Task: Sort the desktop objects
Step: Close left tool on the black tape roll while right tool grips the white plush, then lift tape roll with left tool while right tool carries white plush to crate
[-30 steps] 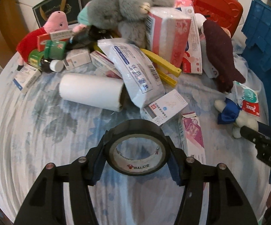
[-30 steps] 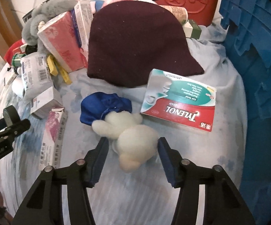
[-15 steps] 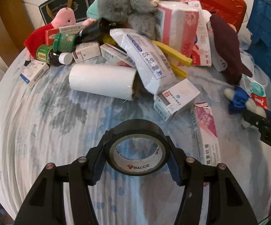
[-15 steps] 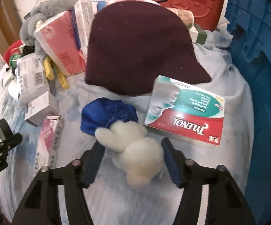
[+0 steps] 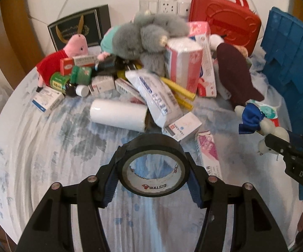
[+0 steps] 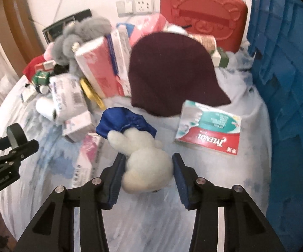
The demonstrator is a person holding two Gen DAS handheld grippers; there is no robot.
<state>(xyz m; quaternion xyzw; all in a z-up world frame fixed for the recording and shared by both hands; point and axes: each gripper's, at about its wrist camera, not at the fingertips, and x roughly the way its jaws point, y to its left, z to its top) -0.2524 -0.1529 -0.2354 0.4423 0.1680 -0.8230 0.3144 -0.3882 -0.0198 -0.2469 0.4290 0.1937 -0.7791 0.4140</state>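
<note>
Behind the maroon hat (image 6: 170,71), the red case (image 6: 204,14) is partly hidden, and the blue crate (image 6: 287,84) beside it is cut off by the edge.

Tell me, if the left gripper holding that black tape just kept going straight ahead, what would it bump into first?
Probably the small white medicine box lying just beyond the tape roll, beside the white paper roll; depth is hard to judge.

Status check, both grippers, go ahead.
Left gripper shut on black tape roll. Right gripper shut on white plush toy. Tylenol box beside it, apart.
</note>
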